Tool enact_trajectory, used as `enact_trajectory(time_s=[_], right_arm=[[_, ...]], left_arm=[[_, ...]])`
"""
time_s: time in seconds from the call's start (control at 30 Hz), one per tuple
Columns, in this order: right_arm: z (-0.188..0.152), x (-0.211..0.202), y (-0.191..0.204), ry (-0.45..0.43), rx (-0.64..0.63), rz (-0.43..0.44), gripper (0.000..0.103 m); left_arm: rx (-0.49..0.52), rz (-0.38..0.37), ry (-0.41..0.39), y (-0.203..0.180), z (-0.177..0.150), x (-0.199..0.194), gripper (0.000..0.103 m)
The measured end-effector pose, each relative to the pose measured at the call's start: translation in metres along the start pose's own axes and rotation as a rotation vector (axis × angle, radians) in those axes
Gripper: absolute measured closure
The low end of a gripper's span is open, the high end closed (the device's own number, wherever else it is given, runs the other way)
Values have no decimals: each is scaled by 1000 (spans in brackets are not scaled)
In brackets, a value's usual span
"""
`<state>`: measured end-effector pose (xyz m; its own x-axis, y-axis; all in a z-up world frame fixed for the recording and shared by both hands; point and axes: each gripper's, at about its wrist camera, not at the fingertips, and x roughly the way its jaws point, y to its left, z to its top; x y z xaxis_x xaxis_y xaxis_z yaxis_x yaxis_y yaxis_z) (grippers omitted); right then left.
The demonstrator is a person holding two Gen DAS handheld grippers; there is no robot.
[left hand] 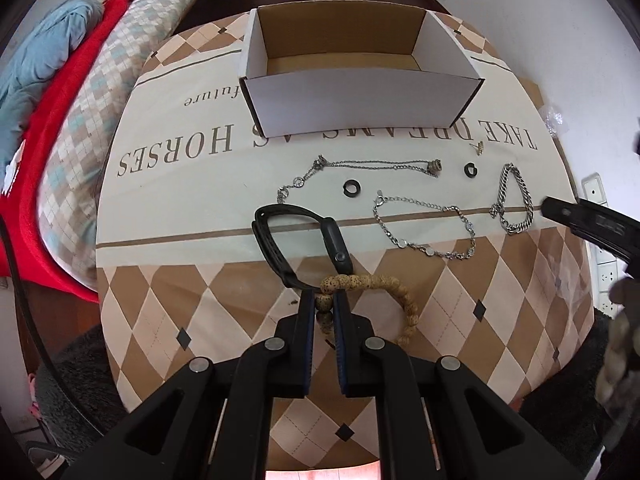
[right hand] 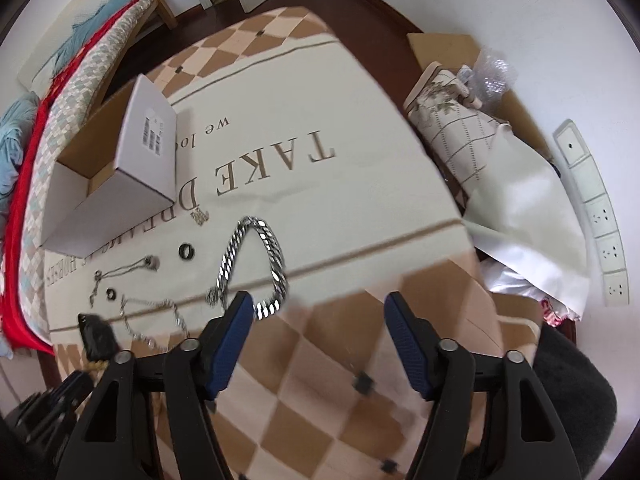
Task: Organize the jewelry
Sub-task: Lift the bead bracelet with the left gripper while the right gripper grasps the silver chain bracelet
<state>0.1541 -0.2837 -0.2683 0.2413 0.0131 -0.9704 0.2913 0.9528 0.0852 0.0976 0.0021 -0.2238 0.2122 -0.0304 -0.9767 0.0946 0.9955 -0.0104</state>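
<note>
The left gripper (left hand: 323, 300) has its fingers nearly together, clamped on the tan wooden bead bracelet (left hand: 404, 300) at the counter's (left hand: 160, 320) near edge; the bracelet's remaining beads curve away toward 3 o'clock. Just beyond, at 12 o'clock, lies a black smartwatch with looped strap (left hand: 292, 236). The right gripper (right hand: 319, 312) holds its blue-padded fingers (right hand: 404, 332) wide apart, gripping nothing, its left finger just beside the chunky silver curb-chain bracelet (right hand: 256, 256). The cloth reads "TAKE DREAMS AS HORSES", partly covered by the open white cardboard box (left hand: 360, 100), whose barcode label (right hand: 152, 136) is too blurred to read.
</note>
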Motion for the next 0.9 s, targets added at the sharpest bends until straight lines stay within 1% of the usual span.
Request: enact_trajectory(time_s=[0.03,0.1,0.13,0.17,0.2,0.23,0.37,0.4,0.43,0.5,0.67,0.73,0.8,0.9], right_arm=[[2,7,7,5,-18,-21,37],[3,21,17,28,-54,-49,54],[3,20,21,4,-76,-75,57],[2,20,29,-12,-111,-89,73],[0,19,33,-19,-125,-93,92],[-1,19,36,-19,-132,-85,94],[-13,12,40,-16,-137,-47,95],[-18,4,40,-29,-135,-27,96],[-22,-2,41,-37,-131,-10,100],[-30,-17,42,-55,-126,25,99],[-37,-52,50,-91,-134,105,99],[-28,-61,40,-97,-131,134,99],[-24,-76,42,-110,-131,168,99],[-11,-91,38,-122,-140,210,99]], left_arm=[[-7,-1,-3,4,0,0,97],[-12,-1,-3,6,0,0,97],[-17,-1,-9,10,0,-1,97],[-16,0,-10,2,0,-1,97],[-16,-2,-14,3,3,-2,97],[-16,-6,-19,4,2,-4,97],[-8,-27,-42,0,4,-16,97],[-8,-39,-53,0,4,-22,97],[-9,-48,-61,-1,4,-26,97],[-1,-64,-88,-4,4,-40,97],[13,-96,-152,-11,9,-73,97],[20,-106,-173,-13,13,-84,97],[23,-113,-194,-14,19,-94,97],[20,-132,-223,-12,32,-108,97]])
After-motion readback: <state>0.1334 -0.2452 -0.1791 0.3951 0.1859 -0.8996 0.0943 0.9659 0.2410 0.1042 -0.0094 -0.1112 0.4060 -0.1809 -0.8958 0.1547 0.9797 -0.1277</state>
